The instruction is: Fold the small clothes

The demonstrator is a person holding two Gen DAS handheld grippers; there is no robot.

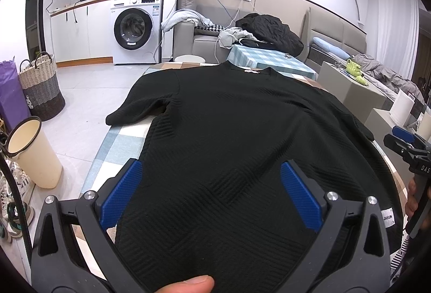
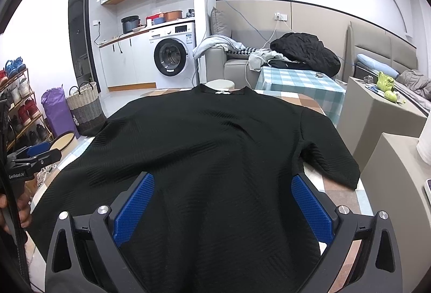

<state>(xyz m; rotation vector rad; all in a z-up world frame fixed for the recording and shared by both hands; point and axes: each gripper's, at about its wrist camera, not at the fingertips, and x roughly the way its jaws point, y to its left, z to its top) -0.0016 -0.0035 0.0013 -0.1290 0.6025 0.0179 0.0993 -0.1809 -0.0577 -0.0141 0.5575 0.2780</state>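
A black ribbed short-sleeved top [image 1: 229, 126] lies flat on a checked tablecloth [image 1: 121, 142], neck at the far end. It also shows in the right wrist view [image 2: 215, 136]. My left gripper [image 1: 211, 174] is open, its blue pads [image 1: 122, 193] spread over the hem on the left side. My right gripper [image 2: 222, 185] is open over the hem on the right side, near the right sleeve [image 2: 331, 158]. Each gripper shows at the edge of the other's view, the right one [image 1: 404, 142] and the left one [image 2: 35, 155].
A cream bucket [image 1: 32, 153], a woven basket [image 1: 43, 88] and a purple bag [image 1: 10, 93] stand on the floor at left. A second checked table [image 1: 269, 61] with a black jacket [image 1: 269, 29] lies beyond. Grey boxes [image 2: 377, 110] stand at right.
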